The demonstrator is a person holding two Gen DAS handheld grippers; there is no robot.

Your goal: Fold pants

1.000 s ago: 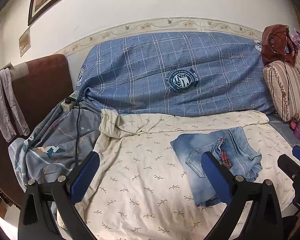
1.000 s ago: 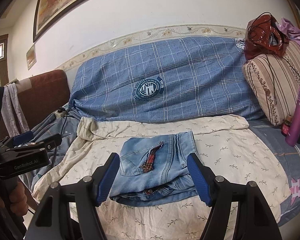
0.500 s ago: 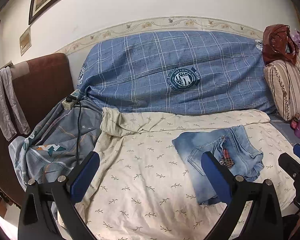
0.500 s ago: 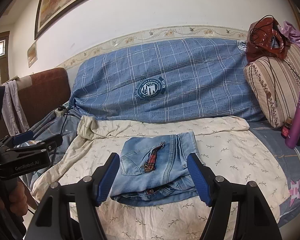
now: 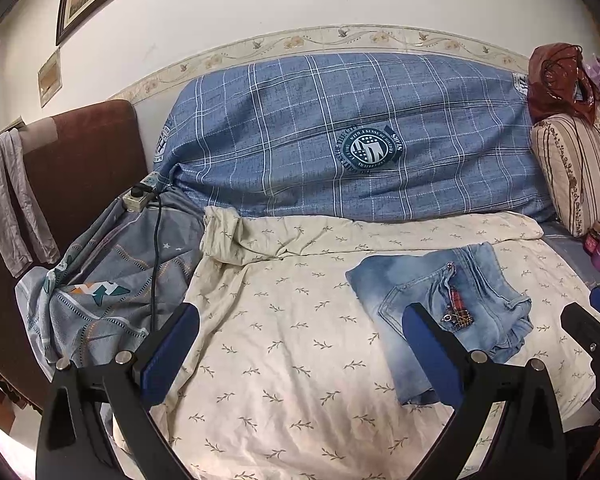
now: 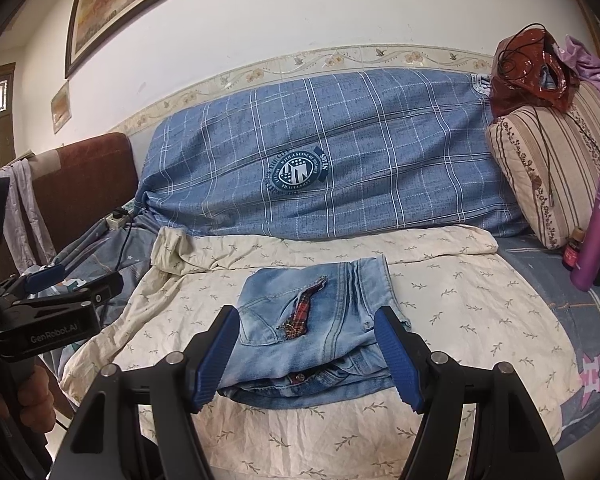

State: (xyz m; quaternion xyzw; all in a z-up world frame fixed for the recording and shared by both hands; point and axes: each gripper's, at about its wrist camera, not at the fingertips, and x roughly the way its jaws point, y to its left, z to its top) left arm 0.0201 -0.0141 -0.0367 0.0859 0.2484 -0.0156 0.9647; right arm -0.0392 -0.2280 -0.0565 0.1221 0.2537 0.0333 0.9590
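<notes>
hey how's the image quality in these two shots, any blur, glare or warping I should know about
Left wrist view: sharp, soft even daylight, strong fisheye bend in the wall border, dark corners. Right wrist view: equally sharp, folded jeans crisp, glare only on the shiny red bag, framed picture bowed by the lens.

Two handheld grippers, black angular frames with triangular cut-outs, round silver screws at the joints. Left gripper [image 5: 300, 354]: flat blue pads on both fingers. Right gripper [image 6: 306, 354]: same build, ribbed blue pads [image 6: 214, 356]. Seen from the right wrist, left unit's black side plate marked "GenRobot.AI" in pale lettering, a bare hand [image 6: 34, 398] around its grip
</notes>
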